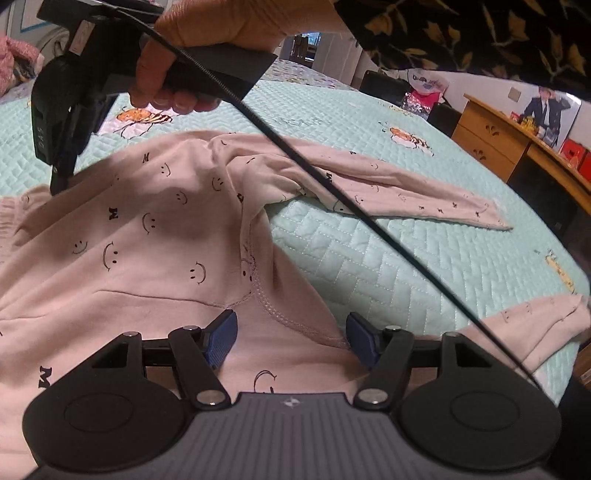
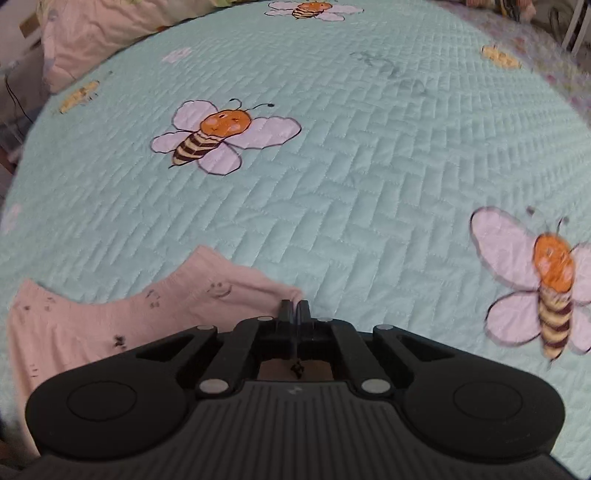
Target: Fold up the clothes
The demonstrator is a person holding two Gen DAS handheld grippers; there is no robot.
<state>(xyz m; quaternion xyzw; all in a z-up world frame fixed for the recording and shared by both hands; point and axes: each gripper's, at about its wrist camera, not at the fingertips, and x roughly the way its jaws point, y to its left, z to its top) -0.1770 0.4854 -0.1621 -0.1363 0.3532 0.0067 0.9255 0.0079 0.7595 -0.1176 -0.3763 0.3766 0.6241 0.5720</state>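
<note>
A pink sweatshirt (image 1: 147, 229) printed with smiley faces lies spread on a mint quilted bedspread (image 1: 388, 258), one sleeve (image 1: 406, 192) stretched out to the right. My left gripper (image 1: 292, 338) hovers open over the body near the armpit seam, its blue pads (image 1: 221, 338) wide apart with flat fabric below them. A hand (image 1: 207, 33) holds my right gripper (image 1: 59, 186) at the far left edge of the garment. In the right wrist view that gripper (image 2: 294, 308) is shut, with a bunched corner of the pink sweatshirt (image 2: 207, 295) pinched at its tips.
A black cable (image 1: 332, 177) runs diagonally across the left wrist view. A wooden dresser (image 1: 495, 140) stands past the bed's right side. Pink bedding (image 2: 85, 40) lies at the far left. Bee prints (image 2: 221, 136) dot the open bedspread ahead of the right gripper.
</note>
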